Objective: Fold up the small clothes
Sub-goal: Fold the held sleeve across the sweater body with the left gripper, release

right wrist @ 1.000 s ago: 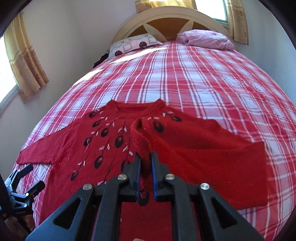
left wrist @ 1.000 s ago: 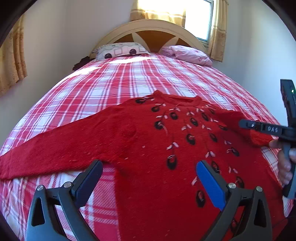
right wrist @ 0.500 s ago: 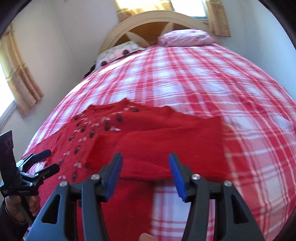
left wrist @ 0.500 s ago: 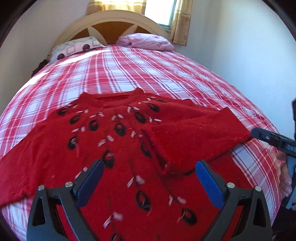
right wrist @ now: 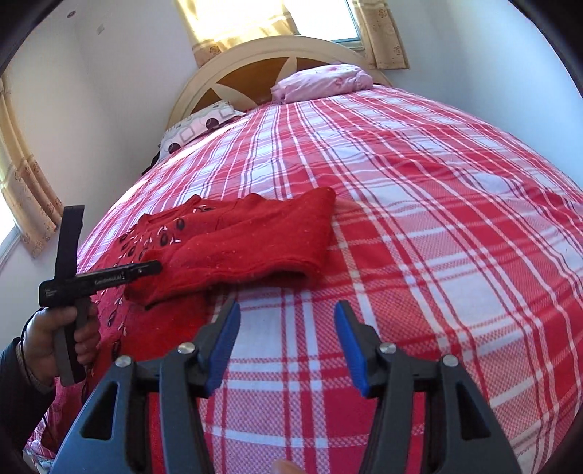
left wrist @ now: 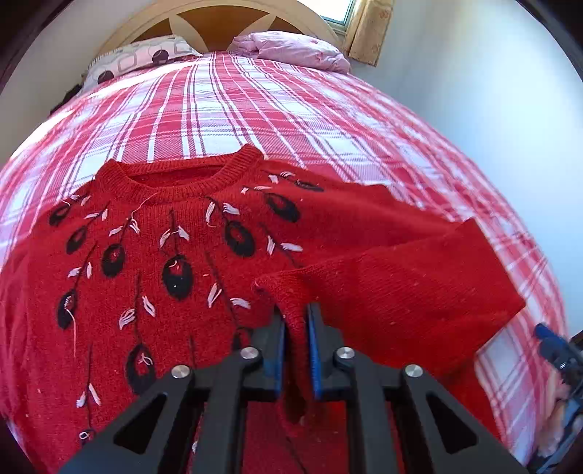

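Left wrist view: the red knitted sweater (left wrist: 175, 255) is seen spread front-up on the plaid bedspread (left wrist: 226, 109), neckline toward the headboard (left wrist: 204, 22). Its right sleeve (left wrist: 400, 277) is laid folded inward over the body. The left gripper (left wrist: 296, 328) is closed to a narrow gap, with a ridge of the sleeve's knit, at the cuff end, pinched between the blue fingers (left wrist: 277, 346).

Right wrist view: the right gripper (right wrist: 288, 339) is held over bare bedspread just beside the sweater's edge, fingers (right wrist: 224, 346) spread wide, nothing gripped. The left gripper's handle is seen in the person's left hand (right wrist: 54, 339) over the garment.

Judgement: the step in hand appears to be the placing of the folded sleeve; the left sleeve and the lengthwise fold are not yet done.

Notes for doing it well:
- The pinched cuff should be carried low and parallel to the bed, so that the loose knit is not dragged or stretched.
- The sleeve should be laid flat within the body outline before release, its edge aligned with the side seam.
- Only the sleeve layer should be held; whether the front panel beneath is also caught cannot be told.
- The free right gripper could be used to steady the shoulder fold.
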Available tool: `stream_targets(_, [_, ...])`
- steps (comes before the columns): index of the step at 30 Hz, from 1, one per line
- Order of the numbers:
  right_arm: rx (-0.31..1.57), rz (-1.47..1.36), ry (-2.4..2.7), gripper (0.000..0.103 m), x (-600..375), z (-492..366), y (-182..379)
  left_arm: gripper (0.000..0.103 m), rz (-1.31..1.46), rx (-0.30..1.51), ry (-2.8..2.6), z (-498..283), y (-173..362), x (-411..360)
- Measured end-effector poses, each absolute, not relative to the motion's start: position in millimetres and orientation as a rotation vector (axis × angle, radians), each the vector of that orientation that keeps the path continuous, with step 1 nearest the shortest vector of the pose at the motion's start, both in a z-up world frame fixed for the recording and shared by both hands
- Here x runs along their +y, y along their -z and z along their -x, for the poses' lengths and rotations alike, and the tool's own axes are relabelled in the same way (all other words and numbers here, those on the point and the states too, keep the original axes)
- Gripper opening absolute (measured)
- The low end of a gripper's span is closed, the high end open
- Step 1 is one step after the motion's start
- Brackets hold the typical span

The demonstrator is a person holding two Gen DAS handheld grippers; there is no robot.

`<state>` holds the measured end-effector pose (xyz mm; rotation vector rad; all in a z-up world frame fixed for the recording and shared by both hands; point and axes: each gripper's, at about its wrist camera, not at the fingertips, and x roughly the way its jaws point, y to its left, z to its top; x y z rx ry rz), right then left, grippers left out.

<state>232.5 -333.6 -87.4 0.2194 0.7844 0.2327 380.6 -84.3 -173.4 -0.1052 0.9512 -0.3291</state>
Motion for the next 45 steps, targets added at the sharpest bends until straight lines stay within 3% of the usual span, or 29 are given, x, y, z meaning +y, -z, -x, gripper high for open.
stream_targets(20, [0.764, -0.201, -0.259, 0.059, -312, -228, 79, 0.009, 0.145, 0.754, 0.280, -349, 92, -2])
stream_targets(45, [0.809, -0.141, -0.354, 0.062, -271, -225, 72, 0.009, 0.229, 0.829, 0.098, -330, 146, 114])
